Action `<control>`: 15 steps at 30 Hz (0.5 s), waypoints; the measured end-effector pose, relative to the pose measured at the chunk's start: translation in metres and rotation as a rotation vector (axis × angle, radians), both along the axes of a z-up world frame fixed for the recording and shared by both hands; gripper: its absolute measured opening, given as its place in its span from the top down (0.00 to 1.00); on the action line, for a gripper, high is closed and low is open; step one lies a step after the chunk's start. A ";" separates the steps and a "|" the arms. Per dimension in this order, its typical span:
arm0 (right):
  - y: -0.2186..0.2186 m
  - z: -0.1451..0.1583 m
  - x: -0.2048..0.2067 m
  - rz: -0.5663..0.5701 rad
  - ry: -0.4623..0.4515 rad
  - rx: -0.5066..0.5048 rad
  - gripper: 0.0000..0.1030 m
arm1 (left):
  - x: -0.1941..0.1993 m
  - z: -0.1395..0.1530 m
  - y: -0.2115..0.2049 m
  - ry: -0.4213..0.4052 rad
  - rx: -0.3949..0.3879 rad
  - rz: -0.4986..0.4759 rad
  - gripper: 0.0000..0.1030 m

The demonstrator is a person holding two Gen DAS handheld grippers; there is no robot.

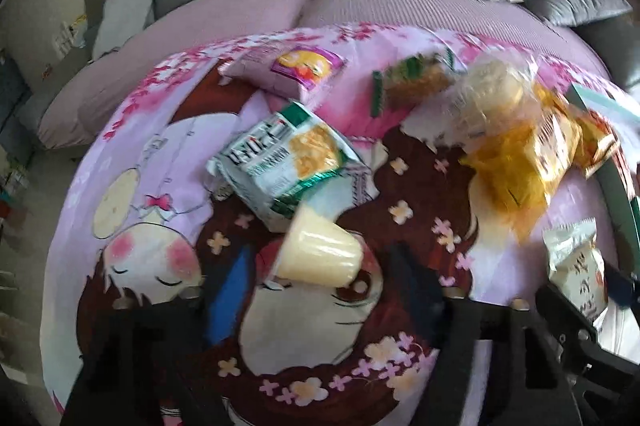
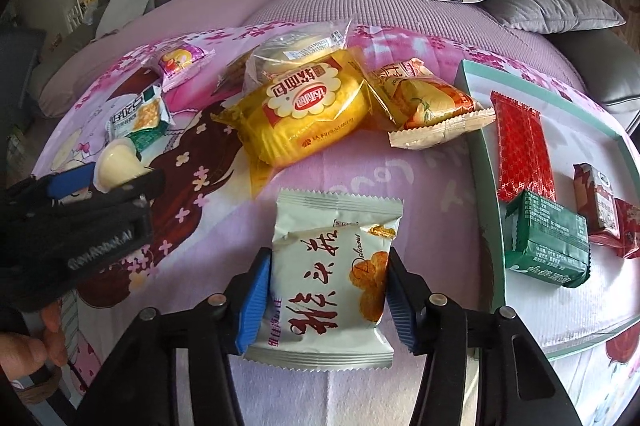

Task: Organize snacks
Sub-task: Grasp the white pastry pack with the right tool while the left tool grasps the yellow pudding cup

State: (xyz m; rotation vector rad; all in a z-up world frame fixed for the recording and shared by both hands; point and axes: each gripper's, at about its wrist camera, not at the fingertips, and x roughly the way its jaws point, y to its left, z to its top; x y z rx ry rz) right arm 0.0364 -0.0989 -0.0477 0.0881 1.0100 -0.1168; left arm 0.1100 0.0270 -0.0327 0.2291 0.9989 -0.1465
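Pinching the white pastry packet (image 2: 332, 278), the right claw (image 2: 326, 290) needs a lift toward the tray (image 2: 480, 162); the left claw (image 1: 316, 290) pinches the pudding cup (image 1: 320, 254).

Glossy plastic wrappers (image 2: 308, 114), translucent smooth pudding cup (image 1: 320, 254), printed matt cloth (image 2: 420, 170), ribbed blue pads (image 2: 256, 302)

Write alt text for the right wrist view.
The right gripper has its blue jaws on both sides of a white pastry packet lying on a pink cartoon blanket. A shallow tray at right holds red and green packets; the left gripper holds a pudding cup.
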 end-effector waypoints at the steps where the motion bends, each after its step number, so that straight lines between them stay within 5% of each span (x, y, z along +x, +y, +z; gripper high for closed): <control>1: -0.001 0.000 0.000 0.001 0.000 0.001 0.45 | 0.000 -0.001 0.000 0.006 -0.007 0.001 0.48; 3: -0.001 0.000 0.000 0.002 0.000 0.001 0.46 | 0.000 0.000 0.001 0.009 -0.011 0.008 0.58; 15: -0.004 0.004 -0.002 0.006 -0.008 0.034 0.47 | -0.005 0.011 0.012 -0.010 -0.082 0.044 0.62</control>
